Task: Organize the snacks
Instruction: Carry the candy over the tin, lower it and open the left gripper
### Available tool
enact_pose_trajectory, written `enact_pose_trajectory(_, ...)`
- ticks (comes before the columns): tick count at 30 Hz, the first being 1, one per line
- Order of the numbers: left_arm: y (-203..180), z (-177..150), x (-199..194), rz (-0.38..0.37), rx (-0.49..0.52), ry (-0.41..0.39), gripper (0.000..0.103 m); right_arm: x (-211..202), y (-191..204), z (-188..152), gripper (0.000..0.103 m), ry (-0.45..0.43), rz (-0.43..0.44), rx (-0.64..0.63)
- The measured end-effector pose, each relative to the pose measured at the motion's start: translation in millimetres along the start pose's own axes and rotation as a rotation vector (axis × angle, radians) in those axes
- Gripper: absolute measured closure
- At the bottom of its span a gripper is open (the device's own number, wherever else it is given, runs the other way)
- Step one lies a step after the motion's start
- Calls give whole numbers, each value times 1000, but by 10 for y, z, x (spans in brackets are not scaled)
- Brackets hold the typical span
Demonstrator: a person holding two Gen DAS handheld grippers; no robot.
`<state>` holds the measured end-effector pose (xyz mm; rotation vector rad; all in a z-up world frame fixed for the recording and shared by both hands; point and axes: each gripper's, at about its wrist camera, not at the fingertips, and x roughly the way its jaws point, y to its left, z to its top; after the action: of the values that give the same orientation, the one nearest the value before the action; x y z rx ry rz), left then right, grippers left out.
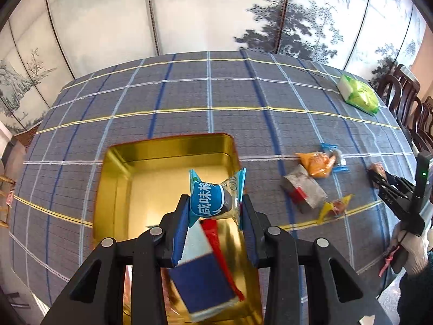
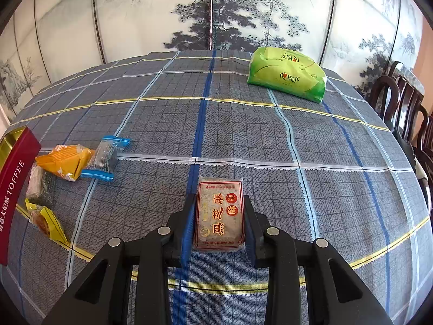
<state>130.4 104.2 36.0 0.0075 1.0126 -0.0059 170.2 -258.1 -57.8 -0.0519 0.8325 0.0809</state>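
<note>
Both wrist views low, forward over tablecloth (image 1: 189,94); share tissue pack (image 2: 286,74).

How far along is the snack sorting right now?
Done: a blue-and-white packet lies in the gold tin. In hand: left gripper holds a blue-wrapped candy above it; right gripper grips a sesame bar. Left: orange packet and three others on the cloth.

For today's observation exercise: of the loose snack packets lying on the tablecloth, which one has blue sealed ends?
The clear packet with blue ends, beside the orange packet; the other loose ones show orange, yellow or grey wrapping.
</note>
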Motion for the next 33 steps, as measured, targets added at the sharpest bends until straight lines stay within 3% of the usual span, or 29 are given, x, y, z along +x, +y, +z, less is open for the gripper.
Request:
enact_pose_trajectory(4,332,95,167,79,-21,8,70,0,-13,0,70,0,0,0)
enact_pose_trajectory(11,741,114,461,89,-87,86,70,-1,16,3,70,0,0,0)
enact_pose_trajectory(17,824,40,608,112,-104,126,70,-1,14,2,70,0,-1,0)
enact_pose_trajectory(25,800,-139,737,82,-97,185,70,4,0,2,70,0,0,0)
enact_pose_trajectory(33,780,-205,734,96,-88,183,69,8,15,6,70,0,0,-1)
